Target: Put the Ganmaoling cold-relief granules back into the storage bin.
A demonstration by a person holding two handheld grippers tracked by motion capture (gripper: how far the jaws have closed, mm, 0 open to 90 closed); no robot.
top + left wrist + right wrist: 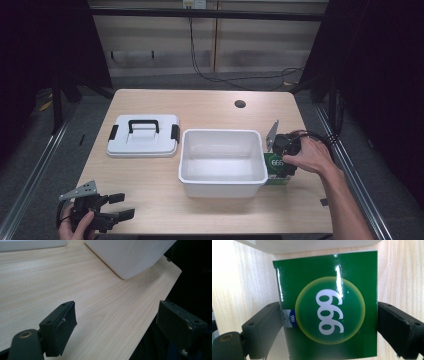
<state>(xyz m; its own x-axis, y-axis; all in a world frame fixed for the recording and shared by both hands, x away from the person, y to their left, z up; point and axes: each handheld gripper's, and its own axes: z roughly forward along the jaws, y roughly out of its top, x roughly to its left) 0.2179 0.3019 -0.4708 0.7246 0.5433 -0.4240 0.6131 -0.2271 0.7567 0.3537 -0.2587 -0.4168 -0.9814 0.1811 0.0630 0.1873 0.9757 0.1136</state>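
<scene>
In the high view, the green box (pixel 276 165) lies at the right of the frame, touching the outer right wall of the white tub (pixel 222 186). The right gripper (pixel 283 159) comes down on it from above, far nearer than the left gripper (pixel 120 206), which hangs at the lower left corner over the table (pixel 210 102). A white lid (pixel 143 136) with a black handle rests left of the tub.

In the left gripper view, the jaws stand wide apart with nothing between them; pale wood grain runs under them and the tub's rounded corner sits at upper centre.

In the right gripper view, the glossy box fills the middle, its printed face up, the two jaws bracketing its left and right edges. They touch or nearly touch the sides; I cannot tell if they are pressing yet. The lift likely turns on this square bracketing.
</scene>
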